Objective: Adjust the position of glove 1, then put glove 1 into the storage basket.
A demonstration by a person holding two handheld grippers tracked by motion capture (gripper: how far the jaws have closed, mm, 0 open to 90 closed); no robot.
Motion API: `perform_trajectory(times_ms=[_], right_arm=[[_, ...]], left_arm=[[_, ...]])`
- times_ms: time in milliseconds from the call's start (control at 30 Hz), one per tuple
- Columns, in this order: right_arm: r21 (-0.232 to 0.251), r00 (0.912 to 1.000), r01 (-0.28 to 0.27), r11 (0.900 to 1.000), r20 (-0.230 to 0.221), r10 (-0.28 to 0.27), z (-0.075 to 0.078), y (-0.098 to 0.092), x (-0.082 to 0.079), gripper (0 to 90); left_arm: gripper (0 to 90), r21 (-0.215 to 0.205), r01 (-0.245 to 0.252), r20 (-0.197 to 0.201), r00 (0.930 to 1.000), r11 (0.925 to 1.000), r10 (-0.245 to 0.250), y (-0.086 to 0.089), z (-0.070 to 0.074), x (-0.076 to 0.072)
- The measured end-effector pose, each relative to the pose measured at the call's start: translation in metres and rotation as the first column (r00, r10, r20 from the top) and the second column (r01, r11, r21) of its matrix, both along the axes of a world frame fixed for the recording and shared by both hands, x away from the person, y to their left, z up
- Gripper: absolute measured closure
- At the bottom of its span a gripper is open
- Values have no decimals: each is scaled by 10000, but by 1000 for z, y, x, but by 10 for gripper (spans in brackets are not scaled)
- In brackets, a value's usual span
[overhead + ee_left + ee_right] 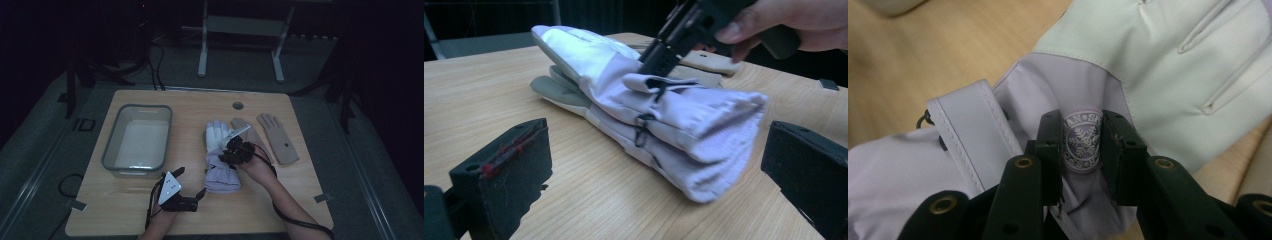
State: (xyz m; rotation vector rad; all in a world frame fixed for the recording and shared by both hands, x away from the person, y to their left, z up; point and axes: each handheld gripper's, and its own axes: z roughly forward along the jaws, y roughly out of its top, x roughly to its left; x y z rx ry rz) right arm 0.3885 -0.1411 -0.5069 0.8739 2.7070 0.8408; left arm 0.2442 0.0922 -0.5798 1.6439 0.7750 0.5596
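Dim, murky high view; both gripper views brighter, with blurred edges.

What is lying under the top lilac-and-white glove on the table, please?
Under the top lilac-and-white glove lies a second matching glove, stacked on the wooden table. Its palm side and most of its fingers are covered, so they cannot be seen.

Bare table point(150, 210) along the near edge gives passage; the plastic tub point(137, 140) blocks the left side, gloves point(222, 165) crowd the middle.

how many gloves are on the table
4: two pale ski gloves stacked mid-table under the right gripper, and two tan gloves, one at right, one beside the stack, partly hidden.
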Motion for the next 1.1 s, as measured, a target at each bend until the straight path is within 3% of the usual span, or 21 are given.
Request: perform_trajectory(times_ms=[167, 233, 333, 467, 600, 633, 700, 767, 867, 1000, 1100], right_arm=[[90, 9986, -480, 9988, -204, 482, 1, -3, -9, 652], [233, 9982, -598, 9979, -9, 598, 4, -5, -10, 617], [575, 9943, -908, 9942, 607, 873, 13, -11, -12, 467], [1032, 9930, -510, 9934, 1117, 393, 23, -25, -14, 332], [1785, 9969, -285, 9835, 768, 150, 28, -40, -16, 159], [1853, 9951, -335, 9821, 975, 155, 28, -44, -18, 134], [1764, 9924, -559, 9827, 1177, 353, 26, -51, -19, 133], [2049, 9909, -599, 9769, 1303, 334, 24, -60, -20, 134], [2064, 9888, -128, 9784, 1484, -184, 23, -71, -22, 135], [2554, 9954, 484, 9656, 673, -677, 28, -86, -24, 139], [2661, 9952, 605, 9620, 576, -785, 28, -92, -28, 138]], left_arm=[[1, 51, -26, -58, 10000, 10000, 26, 0, 0, 0], [1, 9, -38, -103, 9999, 10000, 38, 0, 0, 0], [1, -115, 21, -321, 9995, 9999, -25, 3, 0, 3], [1, -214, 42, -468, 9989, 9998, -51, 3, 0, 4], [1, -252, 2, -741, 9973, 9997, -20, 4, 1, 6], [1, -324, -37, -770, 9970, 9995, 12, 4, 2, 7], [1, -208, -225, -1030, 9945, 9995, 202, 5, 2, 9], [1, -174, -270, -1167, 9929, 9995, 248, 5, 2, 10], [1, 41, -331, -1379, 9899, 9994, 334, 2, 7, 10], [1, -201, -281, -1675, 9856, 9994, 243, -1, 21, 11], [1, -662, 125, -2121, 9769, 9977, -263, -5, 32, 16]])
